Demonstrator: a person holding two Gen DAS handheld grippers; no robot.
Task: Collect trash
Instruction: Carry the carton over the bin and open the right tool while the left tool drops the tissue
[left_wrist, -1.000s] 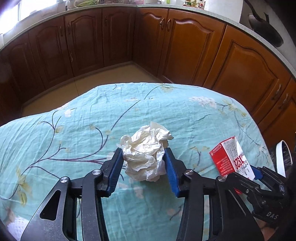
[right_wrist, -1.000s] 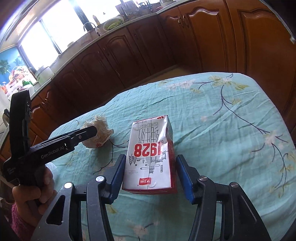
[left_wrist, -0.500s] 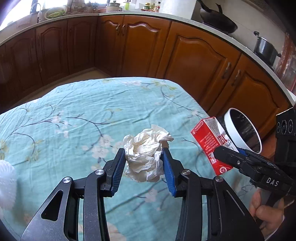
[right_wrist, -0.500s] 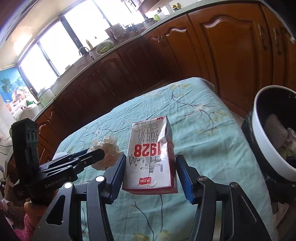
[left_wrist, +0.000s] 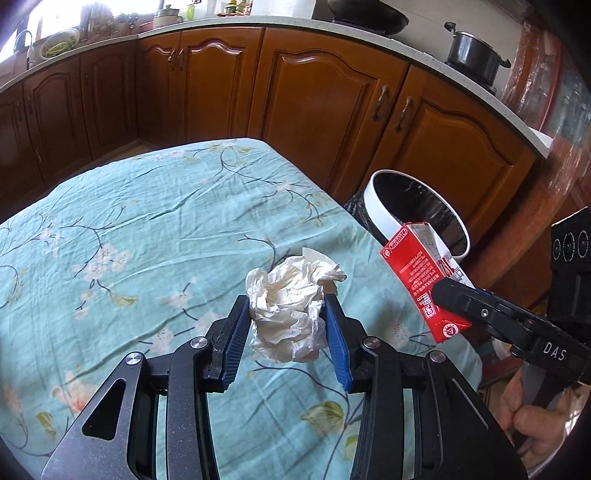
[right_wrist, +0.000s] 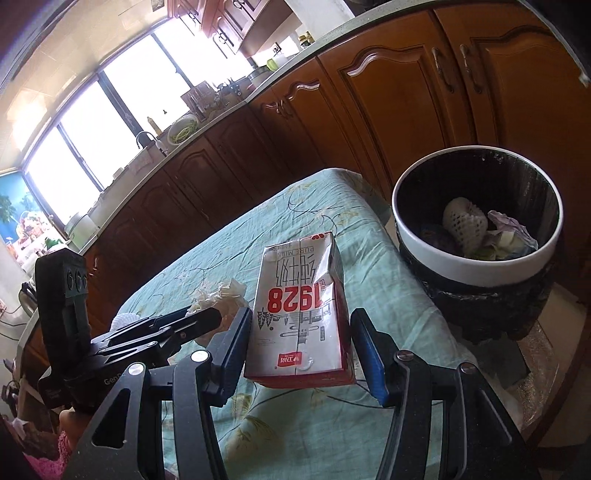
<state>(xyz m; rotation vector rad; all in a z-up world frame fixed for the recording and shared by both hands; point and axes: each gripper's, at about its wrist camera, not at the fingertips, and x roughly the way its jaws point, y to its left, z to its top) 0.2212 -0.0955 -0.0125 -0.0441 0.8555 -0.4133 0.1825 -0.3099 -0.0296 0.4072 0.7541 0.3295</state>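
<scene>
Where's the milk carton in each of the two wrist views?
Left wrist: the milk carton is at right, tilted, held in the right gripper, in front of the bin.
Right wrist: carton at centre, between that gripper's pads, bin to its right.
Shared landmark: the white-rimmed bin beside the table.
</scene>
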